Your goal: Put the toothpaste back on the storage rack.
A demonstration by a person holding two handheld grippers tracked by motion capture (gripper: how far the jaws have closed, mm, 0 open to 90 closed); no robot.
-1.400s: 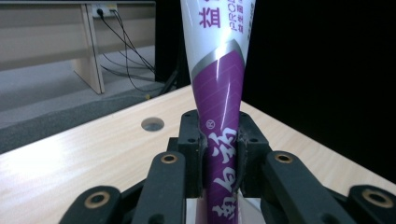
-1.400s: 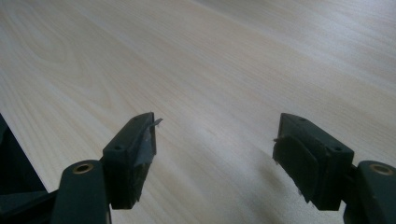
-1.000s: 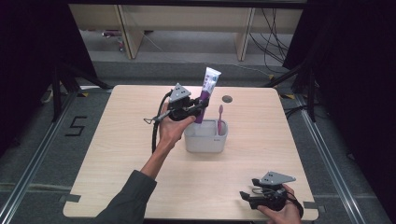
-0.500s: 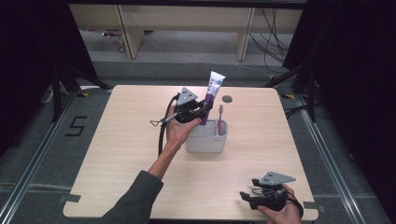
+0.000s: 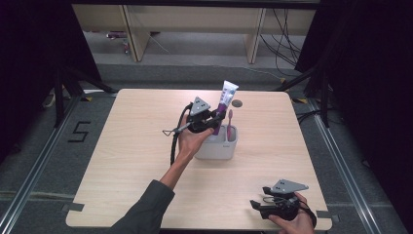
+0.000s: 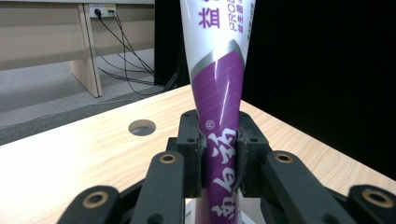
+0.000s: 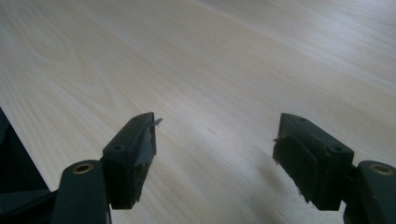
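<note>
Since earlier frame: left tool [image 5: 215, 122] lowered, tube [image 5: 225, 100] carried down with it. Clamped on tube, upright over holder [image 5: 216, 148], beside toothbrush [image 5: 230, 120]. Right tool [image 7: 215, 144] gaping, unloaded, well nearer than holder.

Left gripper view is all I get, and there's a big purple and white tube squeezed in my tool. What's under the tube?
Observer: A pale holder sits right below the toothpaste tube. In the high view the tube's lower end is at the holder's left part.
Operator: Is anything in there?
Observer: Yes, a pink toothbrush stands upright in its right part.
Operator: Where's my other tool?
Observer: The right tool is by the near right corner of the table, jaws open with nothing between them.
</note>
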